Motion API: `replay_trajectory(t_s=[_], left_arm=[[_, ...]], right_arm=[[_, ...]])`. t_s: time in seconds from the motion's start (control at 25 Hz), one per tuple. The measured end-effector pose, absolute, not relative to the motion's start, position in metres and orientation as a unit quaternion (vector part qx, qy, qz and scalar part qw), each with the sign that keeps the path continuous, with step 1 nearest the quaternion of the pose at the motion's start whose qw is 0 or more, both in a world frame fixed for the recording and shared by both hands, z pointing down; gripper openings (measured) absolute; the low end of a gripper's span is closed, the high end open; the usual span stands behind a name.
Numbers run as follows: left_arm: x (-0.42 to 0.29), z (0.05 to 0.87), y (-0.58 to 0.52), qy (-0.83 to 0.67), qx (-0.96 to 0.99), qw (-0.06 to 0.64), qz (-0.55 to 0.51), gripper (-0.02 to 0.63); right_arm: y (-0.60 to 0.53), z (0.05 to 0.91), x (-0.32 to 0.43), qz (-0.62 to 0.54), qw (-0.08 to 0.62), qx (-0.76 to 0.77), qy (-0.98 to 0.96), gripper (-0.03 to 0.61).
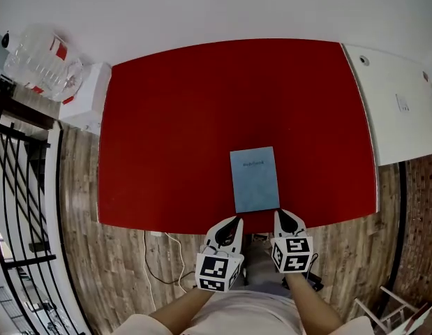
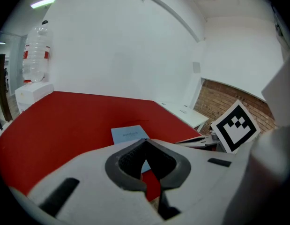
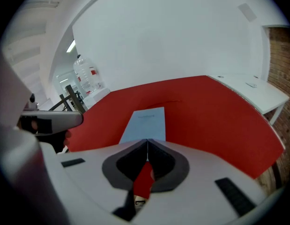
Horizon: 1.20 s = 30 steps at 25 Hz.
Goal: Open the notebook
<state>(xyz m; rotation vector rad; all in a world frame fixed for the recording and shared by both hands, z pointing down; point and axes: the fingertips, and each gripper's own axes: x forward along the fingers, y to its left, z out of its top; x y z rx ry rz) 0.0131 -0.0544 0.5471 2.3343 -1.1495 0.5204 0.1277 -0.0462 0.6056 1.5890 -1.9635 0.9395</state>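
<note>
**Q:** Where do we find the task's object?

**A:** We see a thin, pale-blue rectangular notebook (image 1: 254, 180) lying flat and closed on the red-topped desk (image 1: 202, 117). It sits close to the desk's near edge and right of its middle. The small print on the cover is too fine for us to read.

**Q:** How do we place the two tools against the desk?

**A:** Both sit at the desk's near edge, their bodies over the wooden plank floor (image 1: 125, 271). The white left gripper (image 1: 234, 222) points at that edge. The white right gripper (image 1: 285, 215) reaches the same edge further towards the desk's right side. The notebook lies on the desk just ahead of them, and we see neither gripper touching it.

**Q:** What do we read of the jaws?

**A:** In each gripper view the dark-padded jaws are pressed together at their tips with nothing pinched between them. Only the desk's red surface and the notebook show beyond them.

**Q:** What do we note around the desk?

**A:**
- **Far-left corner:** a clear plastic water bottle with a red label (image 1: 41, 61) stands by a white box (image 1: 86, 96).
- **Right edge:** a white table (image 1: 397, 103) stands just beside it.
- **Left of the desk:** a black metal railing (image 1: 20, 208).
- **Below the near edge:** a white cable (image 1: 170, 253) trails over the floor.
</note>
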Motion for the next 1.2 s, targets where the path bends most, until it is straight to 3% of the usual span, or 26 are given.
replay_trajectory(t_s=[0.24, 0.32, 0.48, 1.2], left_arm=[[0.012, 0.575, -0.051, -0.416, 0.846, 0.260, 0.207, 0.006], [0.011, 0.581, -0.050, -0.416, 0.844, 0.266, 0.211, 0.006], [0.008, 0.591, -0.050, -0.418, 0.840, 0.267, 0.221, 0.006], [0.007, 0.600, -0.046, -0.420, 0.835, 0.273, 0.228, 0.006]], right_arm=[[-0.052, 0.650, 0.140, 0.366, 0.256, 0.569, -0.690, 0.011], [-0.053, 0.662, 0.143, 0.379, 0.262, 0.567, -0.682, 0.061], [-0.054, 0.682, 0.145, 0.416, 0.260, 0.557, -0.670, 0.080], [-0.059, 0.696, 0.140, 0.481, 0.243, 0.508, -0.672, 0.080]])
